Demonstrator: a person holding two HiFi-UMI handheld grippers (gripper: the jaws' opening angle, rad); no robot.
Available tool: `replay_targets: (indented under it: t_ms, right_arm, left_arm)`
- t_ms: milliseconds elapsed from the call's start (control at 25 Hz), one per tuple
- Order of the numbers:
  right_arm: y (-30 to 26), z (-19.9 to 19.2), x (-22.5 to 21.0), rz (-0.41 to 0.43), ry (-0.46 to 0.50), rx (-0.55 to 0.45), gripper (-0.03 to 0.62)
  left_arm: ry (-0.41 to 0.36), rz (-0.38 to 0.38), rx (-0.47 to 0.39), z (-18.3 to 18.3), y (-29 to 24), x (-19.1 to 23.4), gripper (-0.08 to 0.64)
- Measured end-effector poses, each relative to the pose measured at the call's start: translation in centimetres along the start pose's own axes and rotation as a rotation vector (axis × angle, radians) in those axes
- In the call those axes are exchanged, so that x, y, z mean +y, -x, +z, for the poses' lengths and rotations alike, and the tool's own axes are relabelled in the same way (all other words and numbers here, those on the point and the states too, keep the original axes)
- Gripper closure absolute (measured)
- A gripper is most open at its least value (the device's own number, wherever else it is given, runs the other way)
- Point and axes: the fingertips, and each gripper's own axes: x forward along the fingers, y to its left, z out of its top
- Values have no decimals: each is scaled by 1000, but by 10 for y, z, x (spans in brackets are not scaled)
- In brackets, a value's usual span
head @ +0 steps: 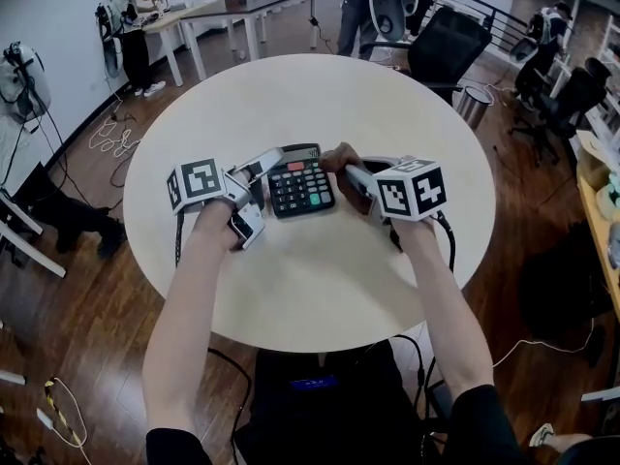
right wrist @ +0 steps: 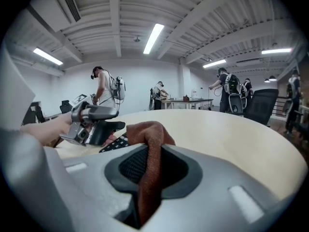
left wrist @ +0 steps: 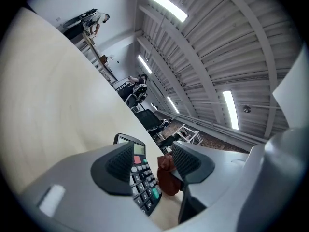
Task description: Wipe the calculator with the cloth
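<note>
We saw left hand-held gripper [left wrist: 153,161] spread, calculator [head: 300,184] between jaws | right hand-held gripper [right wrist: 149,170] pinched cloth [right wrist: 147,132] beside calculator

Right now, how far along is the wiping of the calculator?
Done: the right gripper is clamped on the brown cloth, and the calculator lies face up on the table. In hand: the cloth is at the calculator's right edge, while the left gripper, jaws apart, sits at its left side. Left: apparently the wiping itself, since the head view shows the cloth beside the keys, not on them.
</note>
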Motion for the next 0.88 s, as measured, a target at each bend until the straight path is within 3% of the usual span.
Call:
replay_targets:
  t_ms: [200,360,880]
  right_arm:
    - [56,15,13,85,-155,-212,525]
    - [86,16,24,163,-264,-318,525]
    - [173,21,92,390,-335,-507,525]
  left_arm:
    - [-90,-42,-17,-13,35,-27,324]
    - [-53,-114,-35,-42,50,-57,341]
    - [-97,-181,-137,-88,103,-126,367]
